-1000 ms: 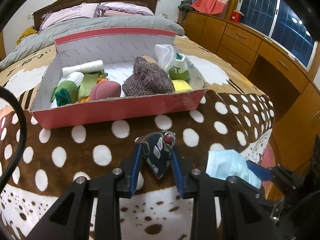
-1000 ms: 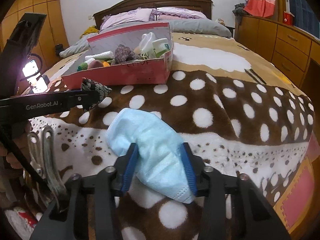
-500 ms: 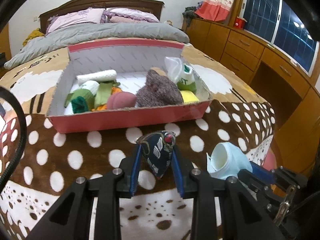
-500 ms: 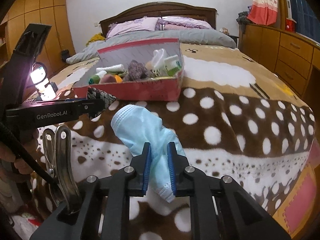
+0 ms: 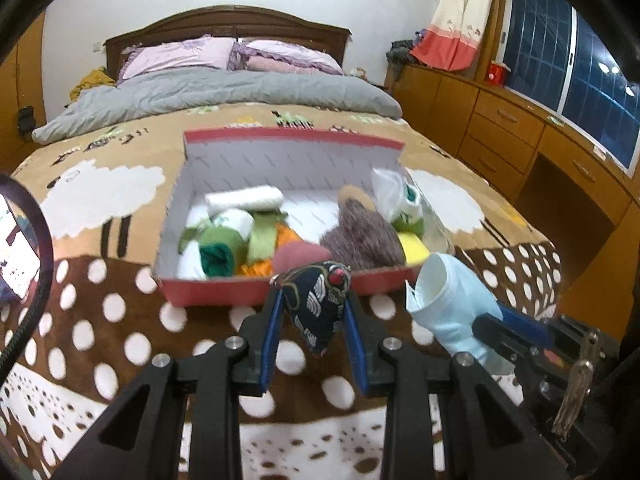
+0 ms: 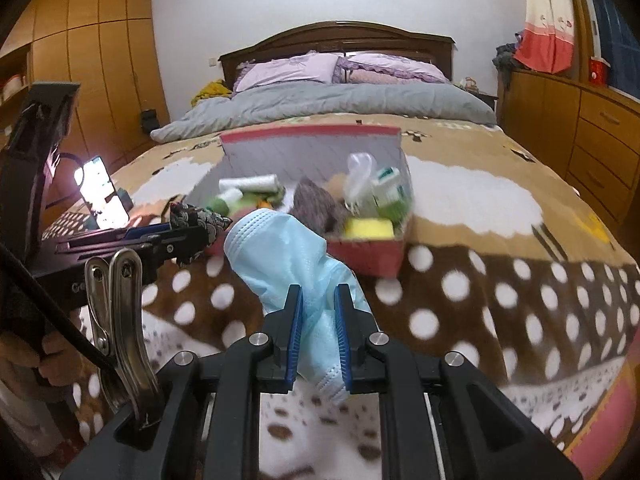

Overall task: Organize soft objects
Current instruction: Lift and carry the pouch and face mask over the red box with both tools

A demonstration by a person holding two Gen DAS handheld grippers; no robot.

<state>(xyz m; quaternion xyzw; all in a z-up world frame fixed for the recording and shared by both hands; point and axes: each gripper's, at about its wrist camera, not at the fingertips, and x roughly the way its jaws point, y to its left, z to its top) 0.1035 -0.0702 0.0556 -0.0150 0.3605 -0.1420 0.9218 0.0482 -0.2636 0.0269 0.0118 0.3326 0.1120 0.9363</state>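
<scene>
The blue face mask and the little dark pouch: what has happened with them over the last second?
The right gripper closed on the blue face mask and lifted it off the spotted blanket, carrying it toward the red box. The left gripper rose too, bringing the dark patterned pouch up to the box's front wall. The pouch stayed clamped throughout, and the things inside the box look unmoved.

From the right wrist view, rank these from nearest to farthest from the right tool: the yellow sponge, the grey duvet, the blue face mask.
1. Blue face mask, clamped in the right tool.
2. Yellow sponge, in the red box's near right corner.
3. Grey duvet, far up the bed.
</scene>
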